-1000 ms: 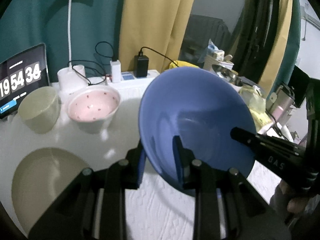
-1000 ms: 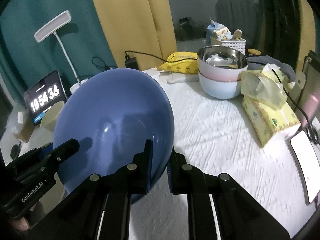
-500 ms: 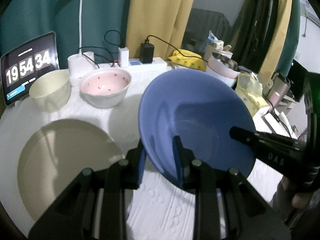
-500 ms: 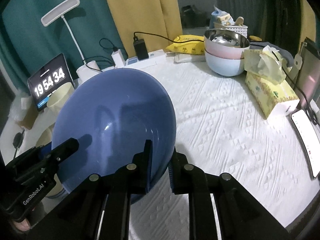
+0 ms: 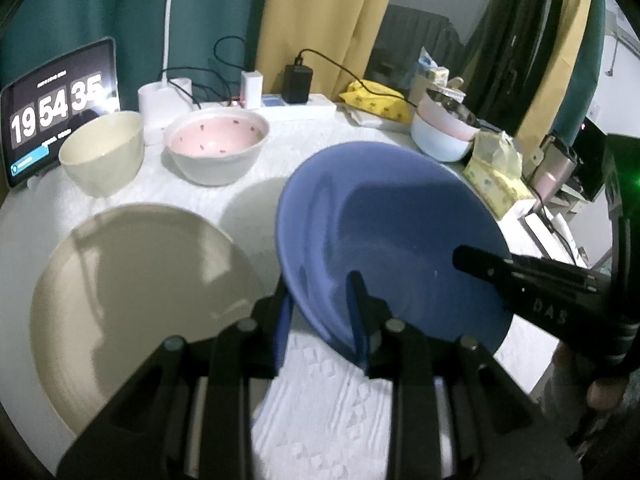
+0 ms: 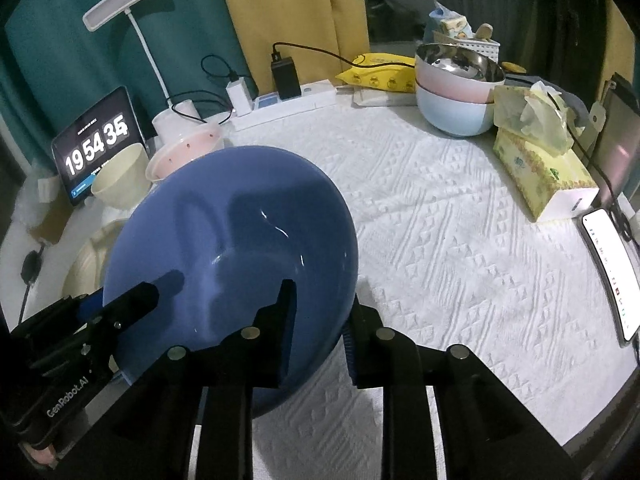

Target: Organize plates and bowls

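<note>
A blue plate (image 5: pixel 392 236) is held above the white tablecloth by both grippers. My left gripper (image 5: pixel 320 304) is shut on its near left rim. My right gripper (image 6: pixel 320 316) is shut on its right rim, and the plate fills the left of the right wrist view (image 6: pixel 232 240). A beige plate (image 5: pixel 136 292) lies flat just left of the blue plate. A cream bowl (image 5: pixel 102 156) and a pink bowl (image 5: pixel 216 148) stand behind it. The right gripper's finger (image 5: pixel 520 280) shows over the blue plate in the left wrist view.
A tablet clock (image 5: pixel 56 108), a lamp base (image 5: pixel 164 108) and a power strip (image 5: pixel 296 108) with cables line the back. Stacked pink and blue bowls (image 6: pixel 456 96), a tissue box (image 6: pixel 540 168) and a phone (image 6: pixel 612 272) sit at the right.
Both grippers have carried the blue plate lower and nearer the table, tilting it flatter. More of the beige plate and tablecloth shows. Both grips are unchanged.
</note>
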